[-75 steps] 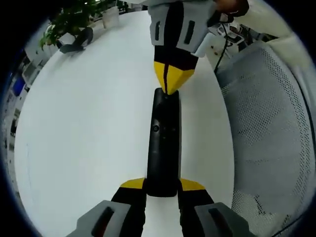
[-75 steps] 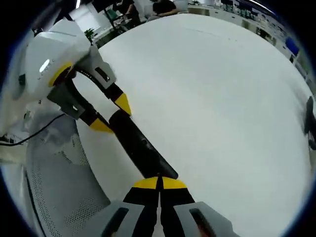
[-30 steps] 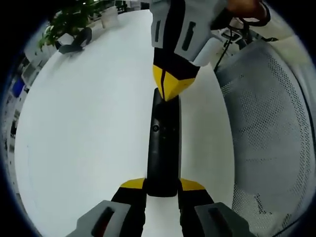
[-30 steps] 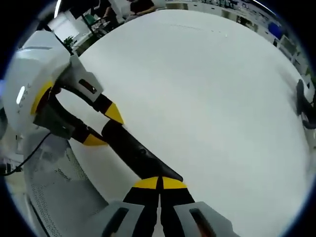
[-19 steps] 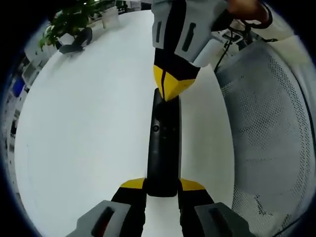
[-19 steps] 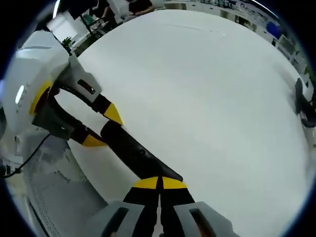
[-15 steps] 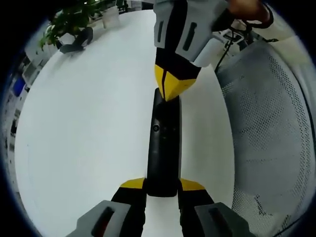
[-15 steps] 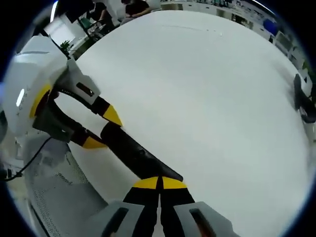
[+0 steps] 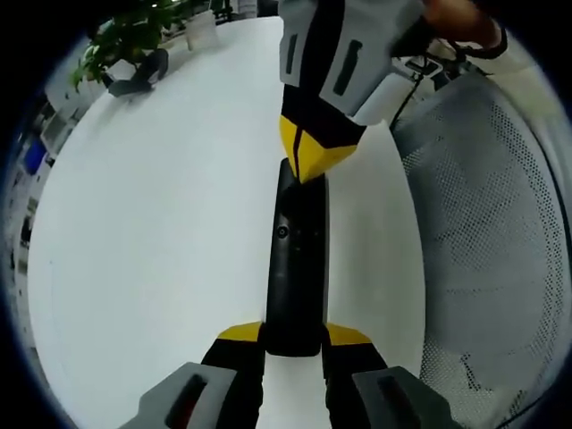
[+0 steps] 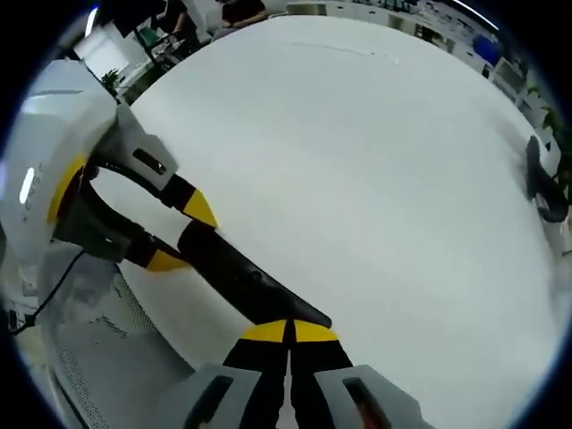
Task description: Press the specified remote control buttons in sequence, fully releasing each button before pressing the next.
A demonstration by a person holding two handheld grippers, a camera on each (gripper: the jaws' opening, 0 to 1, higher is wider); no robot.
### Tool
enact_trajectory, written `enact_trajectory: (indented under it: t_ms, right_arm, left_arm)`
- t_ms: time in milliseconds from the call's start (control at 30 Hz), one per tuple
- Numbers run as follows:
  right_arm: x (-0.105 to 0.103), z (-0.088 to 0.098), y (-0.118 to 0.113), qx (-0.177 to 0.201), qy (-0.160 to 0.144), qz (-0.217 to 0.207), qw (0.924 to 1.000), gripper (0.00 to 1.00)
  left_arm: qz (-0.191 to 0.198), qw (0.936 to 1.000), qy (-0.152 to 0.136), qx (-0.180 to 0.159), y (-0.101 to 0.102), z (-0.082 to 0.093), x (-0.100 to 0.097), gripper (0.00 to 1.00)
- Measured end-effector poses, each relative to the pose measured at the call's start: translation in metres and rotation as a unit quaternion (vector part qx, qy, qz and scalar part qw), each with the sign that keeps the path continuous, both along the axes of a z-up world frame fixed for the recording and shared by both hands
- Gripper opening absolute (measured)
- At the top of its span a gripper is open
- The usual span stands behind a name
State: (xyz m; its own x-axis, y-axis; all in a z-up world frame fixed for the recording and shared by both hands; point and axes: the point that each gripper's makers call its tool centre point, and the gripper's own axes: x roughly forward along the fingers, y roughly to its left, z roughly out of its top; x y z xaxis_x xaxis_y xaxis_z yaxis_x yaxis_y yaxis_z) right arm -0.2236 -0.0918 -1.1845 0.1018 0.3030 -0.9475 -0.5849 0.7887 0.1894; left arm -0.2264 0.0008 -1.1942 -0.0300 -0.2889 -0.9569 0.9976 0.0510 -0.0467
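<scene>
A: Starting at our jaws. The left gripper (image 9: 293, 344) has its jaws pinching the near end of the remote control (image 9: 295, 259), one yellow tip on either side of the black body.

B: And the right gripper (image 10: 288, 332) has its jaws pressed together into a single point, with that point down on the remote's far end. In the left gripper view we see it coming in from the top, tips closed on the top end of the remote.

A: So the relation that counts: the remote's long axis runs straight from our left jaws to our right ones, and we sit at opposite ends. The small round button (image 9: 281, 232) lies about midway along the body, toward the left gripper from where the right tips rest.

B: We judge the right gripper would need to lift clear, then travel along that axis to reach it. Whether a button is pressed right now, we cannot tell.

A: Outward, the remote is near the edge of the white counter (image 9: 161, 223), beside a mesh chair (image 9: 487, 250).

B: At the far corner stands a potted plant (image 9: 125, 36) beside a dark object we cannot identify; office desks lie beyond.
</scene>
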Motion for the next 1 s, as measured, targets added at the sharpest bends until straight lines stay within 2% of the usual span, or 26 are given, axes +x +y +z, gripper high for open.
enact_trajectory:
  t_ms: [100,233,500,533,1000]
  right_arm:
    - [0.001,0.003,0.003,0.021,-0.005,-0.014,0.9997,0.00]
    - [-0.003,0.009,0.010,0.048,0.007,-0.032,0.9983,0.00]
    - [-0.004,0.002,0.011,0.038,0.015,-0.020,0.9989,0.00]
    - [-0.004,0.002,0.011,0.036,0.014,-0.007,0.9992,0.00]
    - [-0.002,0.000,0.011,0.031,0.013,-0.001,0.9994,0.00]
  left_arm:
    - [0.000,1.0000,0.001,-0.001,0.000,0.000,0.000,0.23]
    - [-0.001,1.0000,0.003,-0.001,0.000,0.000,0.000,0.23]
    - [0.000,1.0000,0.004,-0.003,0.000,0.000,0.000,0.23]
    - [0.000,1.0000,0.004,-0.004,0.000,0.000,0.000,0.23]
    - [0.000,0.9999,0.011,-0.006,-0.001,0.000,0.000,0.23]
